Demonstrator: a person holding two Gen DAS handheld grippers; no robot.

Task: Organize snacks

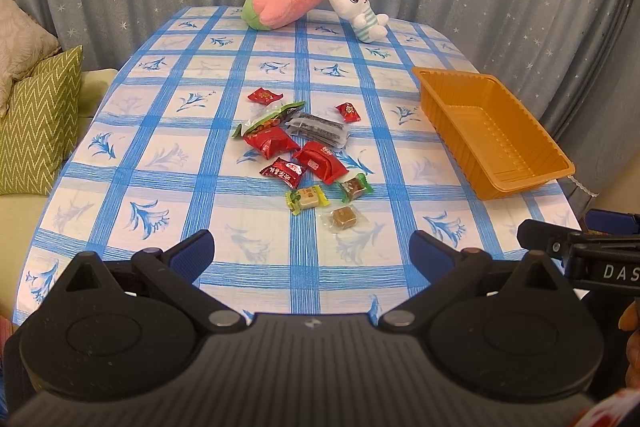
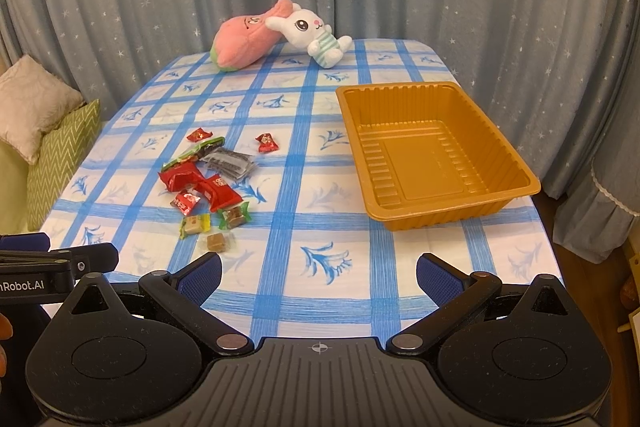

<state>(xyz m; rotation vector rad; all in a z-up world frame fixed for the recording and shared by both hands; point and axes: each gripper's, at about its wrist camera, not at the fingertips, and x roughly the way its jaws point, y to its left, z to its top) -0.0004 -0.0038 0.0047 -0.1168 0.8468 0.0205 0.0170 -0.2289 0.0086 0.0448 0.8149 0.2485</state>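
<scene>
Several wrapped snacks lie in a loose pile (image 1: pixel 296 147) (image 2: pixel 208 179) mid-table: red packets, a grey packet (image 1: pixel 318 129), green-wrapped sweets and a clear-wrapped brown cube (image 1: pixel 343 218) (image 2: pixel 216 241) nearest me. An empty orange plastic tray (image 1: pixel 520 163) (image 2: pixel 480 203) stands at the right. My left gripper (image 1: pixel 313 251) is open and empty, above the near table edge short of the cube. My right gripper (image 2: pixel 319 273) is open and empty, above the near edge between the pile and the tray.
A pink plush (image 1: pixel 286 1) (image 2: pixel 244 41) and a white rabbit plush (image 1: pixel 358 9) (image 2: pixel 316 37) lie at the table's far end. A sofa with cushions (image 1: pixel 40 123) (image 2: pixel 60 155) stands left of the blue checked tablecloth (image 1: pixel 168 211). Grey curtains hang behind.
</scene>
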